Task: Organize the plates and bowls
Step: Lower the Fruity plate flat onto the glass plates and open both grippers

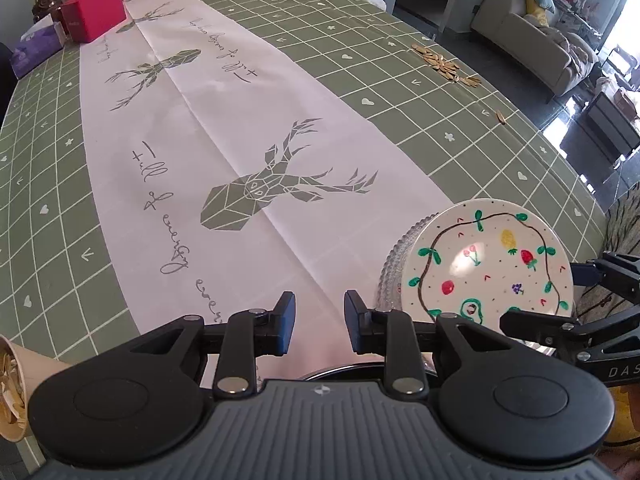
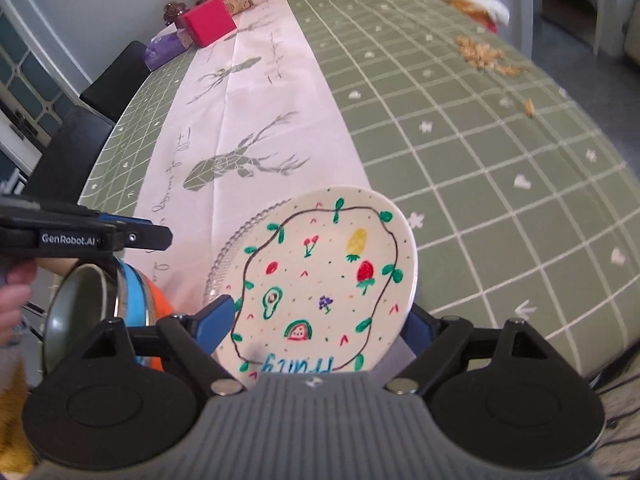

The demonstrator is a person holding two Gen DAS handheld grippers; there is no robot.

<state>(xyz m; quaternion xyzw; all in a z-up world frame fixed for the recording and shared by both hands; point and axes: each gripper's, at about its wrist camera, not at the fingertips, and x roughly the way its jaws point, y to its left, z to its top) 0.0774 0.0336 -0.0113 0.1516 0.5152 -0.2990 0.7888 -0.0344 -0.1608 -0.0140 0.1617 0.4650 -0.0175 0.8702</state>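
Evidently the fruit-painted plate (image 2: 320, 280) lay stacked on the glass plate (image 2: 228, 260), right gripper (image 2: 316, 324) spread apart, left gripper (image 1: 319, 322) narrowly apart, bowls (image 2: 84, 312) outstanding.

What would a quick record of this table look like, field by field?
painted plate: fruit drawings, lying on top of the glass plate
glass plate: clear with a beaded rim, on the white runner
right gripper: open, fingers either side of the painted plate's near edge
left gripper: fingers slightly apart, nothing visible between the tips
bowls: metal, blue and orange, nested, tilted under the left gripper
tablecloth: green check
seeds: scattered at the far right
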